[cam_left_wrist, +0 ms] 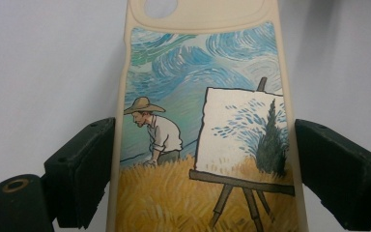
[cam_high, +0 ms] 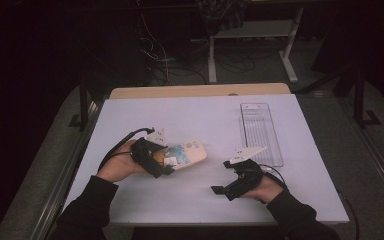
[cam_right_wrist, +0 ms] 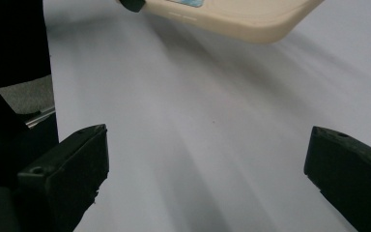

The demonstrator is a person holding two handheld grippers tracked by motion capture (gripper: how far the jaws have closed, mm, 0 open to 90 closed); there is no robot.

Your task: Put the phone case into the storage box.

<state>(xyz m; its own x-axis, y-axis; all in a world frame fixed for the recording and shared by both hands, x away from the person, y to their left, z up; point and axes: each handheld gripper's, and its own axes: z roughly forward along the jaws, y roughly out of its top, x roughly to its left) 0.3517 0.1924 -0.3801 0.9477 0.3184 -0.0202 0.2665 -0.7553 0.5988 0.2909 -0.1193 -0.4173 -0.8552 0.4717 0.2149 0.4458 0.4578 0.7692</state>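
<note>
A cream phone case with a painted picture of a man in a straw hat beside an easel is held just above the white table top. My left gripper is shut on its lower half. In the left gripper view both black jaws press the long sides of the case. My right gripper rests near the front right of the table, open, with nothing between its jaws. From the right gripper view, a corner of the case hangs above the table and casts a shadow.
A clear ribbed plastic tray lies at the right side of the table, just beyond the right gripper. A wooden strip runs along the table's far edge. Cables and a desk frame stand on the dark floor behind.
</note>
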